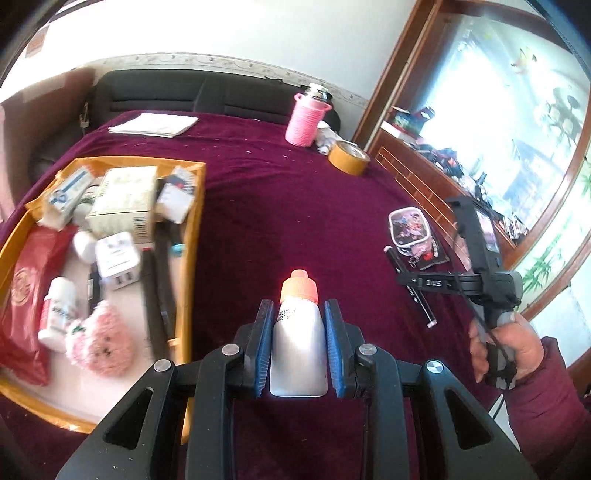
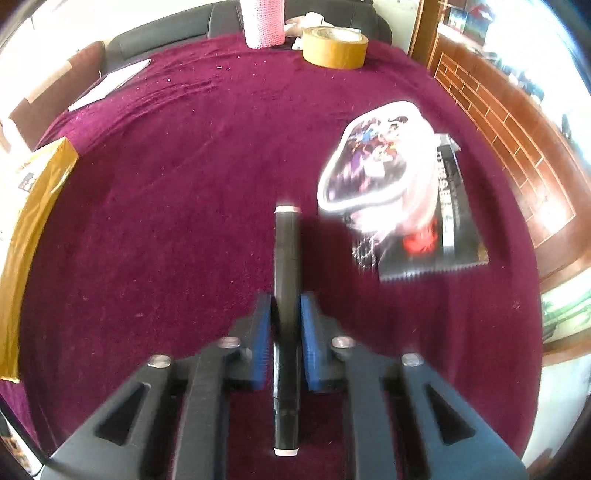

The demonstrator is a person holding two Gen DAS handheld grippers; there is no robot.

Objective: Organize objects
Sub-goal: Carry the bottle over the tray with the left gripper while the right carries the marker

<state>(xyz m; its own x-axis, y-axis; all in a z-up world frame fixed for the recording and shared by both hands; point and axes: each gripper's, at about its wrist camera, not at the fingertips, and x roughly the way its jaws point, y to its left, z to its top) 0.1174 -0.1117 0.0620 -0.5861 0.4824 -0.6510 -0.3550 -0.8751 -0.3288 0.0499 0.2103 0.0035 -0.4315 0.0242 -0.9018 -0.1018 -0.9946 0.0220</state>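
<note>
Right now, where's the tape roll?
The tape roll lies flat at the far right of the maroon cloth, just right of the pink knitted bottle, near the wooden cabinet.

wall (image 1: 258,33): white | sofa (image 1: 166,92): dark | window (image 1: 491,122): bright, possibly mirror

Under my left hand-held gripper (image 1: 298,306) I see a maroon velvet cloth (image 1: 277,203) covering the tabletop. Straight ahead of it, past the far edge, a dark sofa (image 1: 166,92) stands against a white wall (image 1: 221,29) with a patterned border strip (image 1: 207,61). To its right runs a brown wooden cabinet (image 1: 406,173).
</note>
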